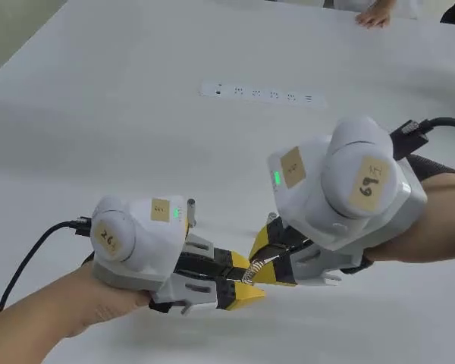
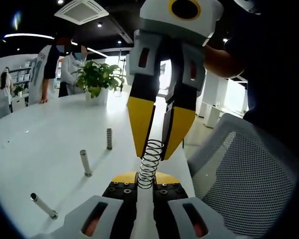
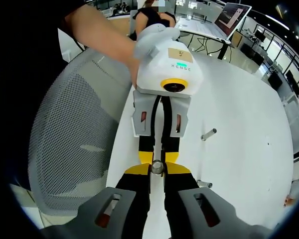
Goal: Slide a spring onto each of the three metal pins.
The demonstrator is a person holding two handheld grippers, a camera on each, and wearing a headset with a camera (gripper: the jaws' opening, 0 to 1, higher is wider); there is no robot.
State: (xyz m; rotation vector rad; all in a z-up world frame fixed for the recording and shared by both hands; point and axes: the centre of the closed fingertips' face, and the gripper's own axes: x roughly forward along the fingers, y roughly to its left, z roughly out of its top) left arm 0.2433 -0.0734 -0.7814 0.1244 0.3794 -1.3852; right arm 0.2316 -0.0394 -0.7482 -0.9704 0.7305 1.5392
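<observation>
Spring [image 2: 150, 164] pinched at both ends, in the air off counter [image 2: 40, 144] edge: left hand-held gripper [image 2: 145, 188] clenched on near end, right hand-held gripper [image 2: 156, 152] on far end. Pins [image 2: 84, 163] well apart, on counter. Risk: buckling or flicking away, if squeezed lengthwise or released unevenly.

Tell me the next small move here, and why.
Probably ease the left gripper open, so the right gripper alone holds the spring. Both grippers now pinch that one spring, one at each end, and a bare pin stands on the table waiting for it.
</observation>
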